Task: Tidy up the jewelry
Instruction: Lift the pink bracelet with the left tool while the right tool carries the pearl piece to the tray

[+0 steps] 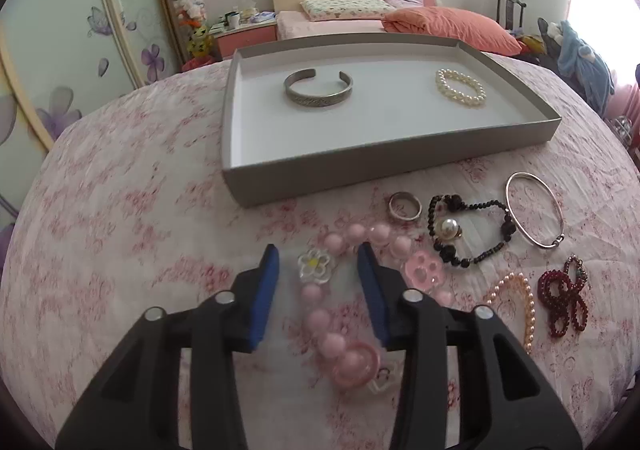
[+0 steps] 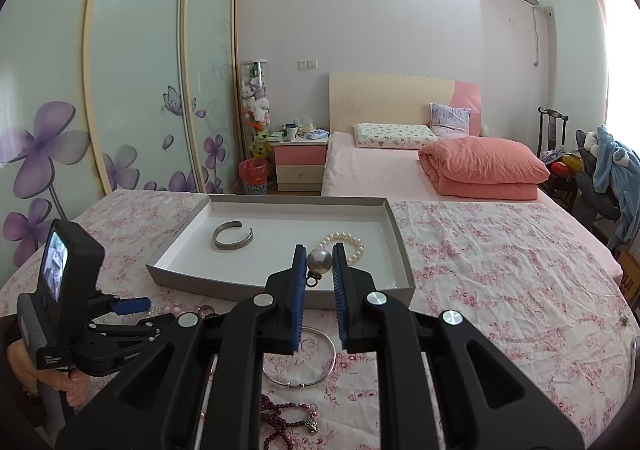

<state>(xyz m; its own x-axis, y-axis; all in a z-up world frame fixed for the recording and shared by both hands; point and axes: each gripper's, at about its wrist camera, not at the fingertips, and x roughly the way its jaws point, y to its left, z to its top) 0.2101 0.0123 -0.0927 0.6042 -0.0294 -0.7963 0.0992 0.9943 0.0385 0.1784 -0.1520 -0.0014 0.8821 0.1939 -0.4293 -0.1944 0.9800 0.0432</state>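
Left claw (image 1: 318, 262) hangs released astride the pink bead bracelet (image 1: 320, 320); right claw (image 2: 319, 262) grips a grey pearl pendant (image 2: 319, 261), seemingly over the tray (image 2: 180, 270)

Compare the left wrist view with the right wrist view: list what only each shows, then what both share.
Only the left wrist view: the pink bead bracelet with a clear flower charm between the left tool's open pads, and a black bead bracelet.
Only the right wrist view: the right tool shut on a grey pearl pendant.
Both: grey cardboard tray, engraved silver cuff, white pearl bracelet.
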